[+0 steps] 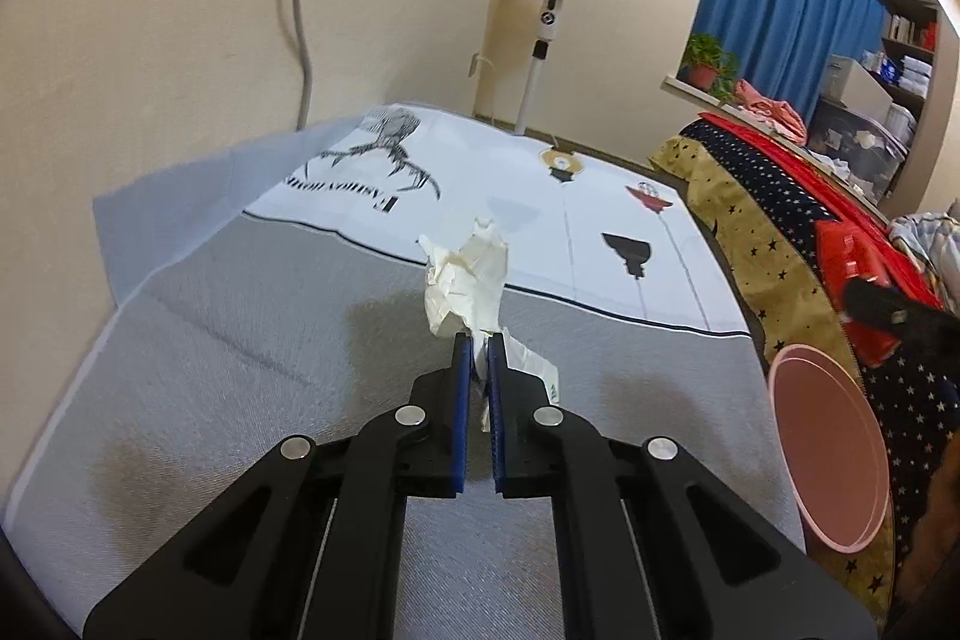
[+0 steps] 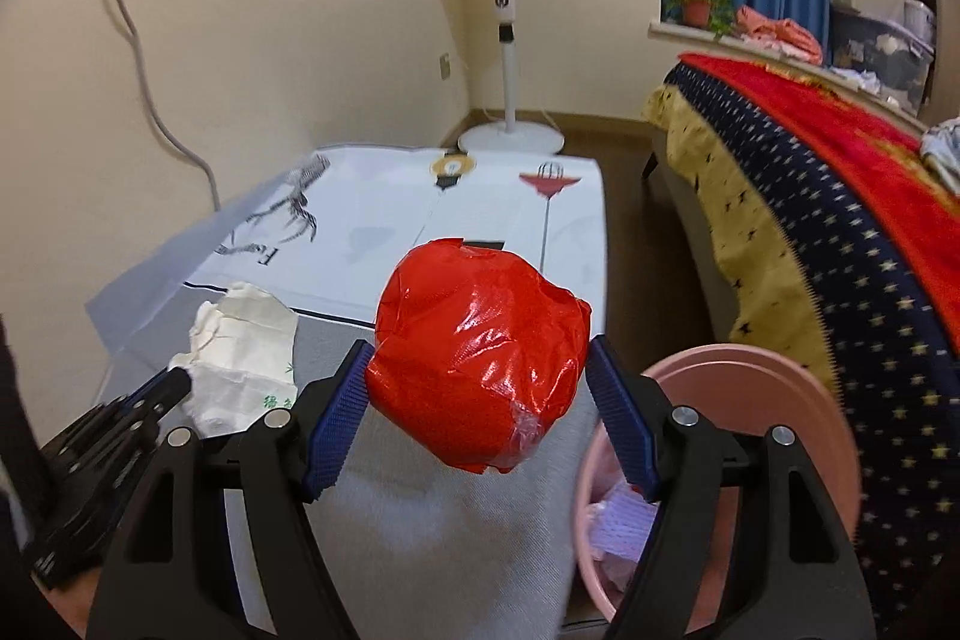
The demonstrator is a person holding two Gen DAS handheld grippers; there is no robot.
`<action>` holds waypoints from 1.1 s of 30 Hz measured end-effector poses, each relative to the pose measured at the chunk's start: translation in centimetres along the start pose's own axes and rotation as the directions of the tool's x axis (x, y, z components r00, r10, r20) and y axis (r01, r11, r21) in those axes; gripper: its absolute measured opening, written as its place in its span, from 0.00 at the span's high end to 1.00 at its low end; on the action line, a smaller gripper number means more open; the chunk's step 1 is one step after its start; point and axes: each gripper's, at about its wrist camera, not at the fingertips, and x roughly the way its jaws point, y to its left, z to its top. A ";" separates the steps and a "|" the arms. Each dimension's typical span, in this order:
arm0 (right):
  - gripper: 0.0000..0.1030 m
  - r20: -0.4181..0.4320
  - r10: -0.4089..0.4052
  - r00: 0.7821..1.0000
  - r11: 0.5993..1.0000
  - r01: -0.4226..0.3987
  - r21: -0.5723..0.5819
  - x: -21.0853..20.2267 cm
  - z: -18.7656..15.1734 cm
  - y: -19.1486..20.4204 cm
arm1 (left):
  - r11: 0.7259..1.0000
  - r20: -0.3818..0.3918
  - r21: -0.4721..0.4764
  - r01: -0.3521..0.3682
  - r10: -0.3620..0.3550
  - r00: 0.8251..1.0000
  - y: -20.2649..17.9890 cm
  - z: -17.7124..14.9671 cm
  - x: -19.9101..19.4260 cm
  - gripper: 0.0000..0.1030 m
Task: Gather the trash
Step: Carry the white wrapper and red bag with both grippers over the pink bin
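- Left hand-held gripper (image 1: 478, 340) clamped on crumpled white paper (image 1: 465, 280), held over the grey surface (image 1: 240, 370), well left of the pink bin (image 2: 750, 388); grip is on a thin edge, so the paper could tear or slip out on the way across.
- Right hand-held gripper (image 2: 477, 382) squeezes red plastic wad (image 2: 477, 352), just left of the bin; slick film may pop free, or a release short of the rim drops it beside the bin.

crumpled white tissue (image 1: 465, 280) clamped, red plastic wad (image 2: 477, 358) clamped
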 end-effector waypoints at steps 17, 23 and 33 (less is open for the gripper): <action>0.31 0.053 -0.030 0.998 0.999 0.029 0.030 -9.8 -1.7 -4.6 | 0.988 0.055 0.154 0.034 -0.043 0.998 -4.1 -0.4 -5.1 0.96; 0.31 0.073 -0.084 0.994 0.995 0.079 0.062 -11.0 -3.0 -6.5 | 0.981 0.062 0.188 0.044 -0.057 0.996 -5.5 -0.6 -6.3 0.96; 0.31 0.085 -0.148 0.985 0.984 0.137 0.115 -11.4 -4.4 -8.0 | 0.970 0.066 0.234 0.070 -0.087 0.994 -8.1 -0.9 -7.3 0.96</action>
